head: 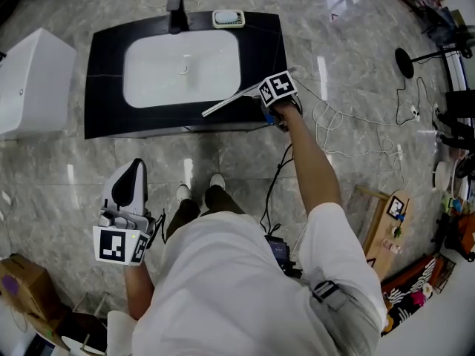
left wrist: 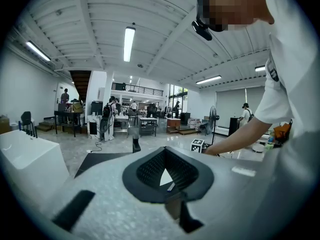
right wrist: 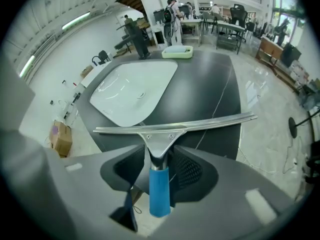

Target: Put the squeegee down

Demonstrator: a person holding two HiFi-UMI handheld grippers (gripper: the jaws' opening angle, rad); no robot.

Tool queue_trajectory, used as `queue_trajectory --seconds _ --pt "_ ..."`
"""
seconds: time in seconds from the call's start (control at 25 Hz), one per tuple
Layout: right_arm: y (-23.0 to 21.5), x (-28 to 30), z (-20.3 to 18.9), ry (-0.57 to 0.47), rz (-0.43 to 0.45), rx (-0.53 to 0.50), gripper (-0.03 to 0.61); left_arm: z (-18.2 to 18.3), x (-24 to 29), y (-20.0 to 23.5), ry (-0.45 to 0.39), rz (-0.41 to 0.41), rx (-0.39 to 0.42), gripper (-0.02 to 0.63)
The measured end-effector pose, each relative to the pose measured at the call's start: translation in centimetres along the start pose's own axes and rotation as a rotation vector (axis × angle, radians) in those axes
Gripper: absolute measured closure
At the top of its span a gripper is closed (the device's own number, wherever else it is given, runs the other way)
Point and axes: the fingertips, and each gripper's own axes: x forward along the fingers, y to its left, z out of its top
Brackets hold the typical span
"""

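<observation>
The squeegee [head: 228,101], with a long metal blade [right wrist: 172,126] and a blue handle [right wrist: 159,191], lies across the front right corner of the black counter [head: 104,87]; its handle sticks out past the edge. My right gripper [head: 267,104] points steeply down over that corner. Its jaws [right wrist: 160,154] stand either side of the handle's metal neck, and a gap shows on the left side, so it is open. My left gripper [head: 130,178] hangs low at the left, over the floor, away from the counter. Its tips [left wrist: 164,153] meet with nothing held.
A white basin [head: 182,69] is set into the counter, with a black faucet [head: 175,10] and a pale green soap dish [head: 228,18] at the back. A white box [head: 30,80] stands to the left. Cables [head: 341,124] trail on the floor at the right; a cardboard box [head: 26,288] sits at the lower left.
</observation>
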Motion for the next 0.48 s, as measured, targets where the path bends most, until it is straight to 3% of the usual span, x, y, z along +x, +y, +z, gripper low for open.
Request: queue_trajectory --seconds 0.16,0.4,0.48 --pt "0.3 -2.8 0.7 -0.154 -0.043 -0.004 0.394 0.3 0.3 -0.2 -0.008 -0.011 0.002 0.607" --pt "6.1 -8.8 -0.1 -0.53 -0.06 -0.122 0.466 0.4 0.6 -0.1 -0.017 -0.022 -0.008 0.607" --pt "8.5 -11.9 -1.0 -0.66 -0.073 -0.116 0.537 0.2 0.7 -0.3 -0.017 -0.031 -0.01 0.607"
